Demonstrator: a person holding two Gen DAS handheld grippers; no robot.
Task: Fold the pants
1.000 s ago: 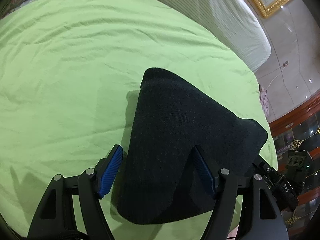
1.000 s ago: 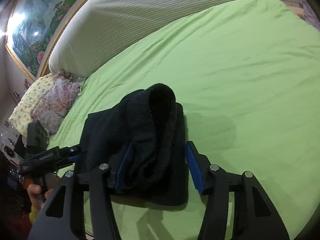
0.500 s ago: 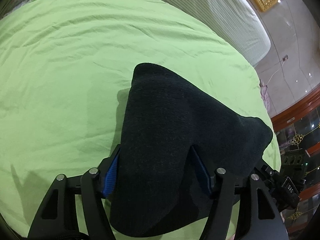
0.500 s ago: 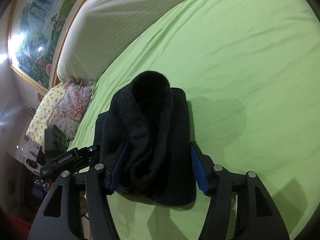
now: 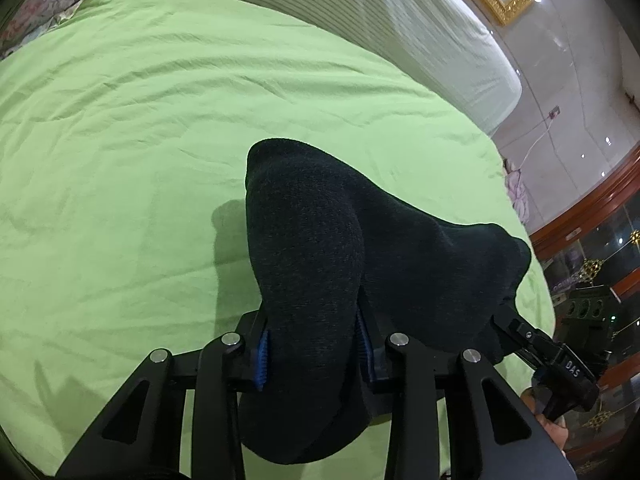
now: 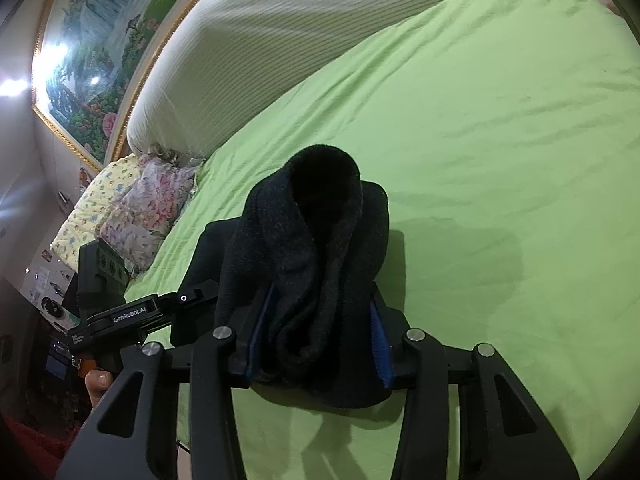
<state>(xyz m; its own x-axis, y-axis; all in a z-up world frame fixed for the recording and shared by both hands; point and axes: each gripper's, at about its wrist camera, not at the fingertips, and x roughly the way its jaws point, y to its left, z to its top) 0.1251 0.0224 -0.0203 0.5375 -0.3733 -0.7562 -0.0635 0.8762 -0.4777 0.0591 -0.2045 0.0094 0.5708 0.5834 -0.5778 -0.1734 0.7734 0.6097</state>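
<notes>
Green bedsheet (image 5: 160, 140) fills most of both views, lightly wrinkled, with a ribbed white headboard cushion (image 6: 280, 40) along its far edge and flowered pillows (image 6: 136, 216) off to one side. On the bed, right in front of me, sits the dark knit pants (image 5: 320, 248), already bunched into a thick bundle.

My left gripper (image 5: 312, 352) is clamped on one end of that bundle: the blue pads (image 5: 262, 354) press into the cloth from both sides, and the fabric bulges up and forward between them. My right gripper (image 6: 320, 336) is likewise closed around the other end, where the cloth stands up in a rolled hump (image 6: 324, 184) with layers folded one inside another. Each camera catches the other tool at the far side of the pants, the right one at the lower right of the left view (image 5: 560, 364) and the left one at the lower left of the right view (image 6: 132, 312).

What matters for the coming move is that the bundle's long axis runs from one gripper to the other, across my front, and both hold it equally close, neither arm nearer. I judge the cloth to be partly raised off the sheet at the held ends, though its underside is hidden. From here I expect the fold has to go forward, away from me, laying the held edge over the part resting on the bed; both sides would need to travel together or the bundle will skew. The thick knit looks heavy and likely to sag in the middle.
</notes>
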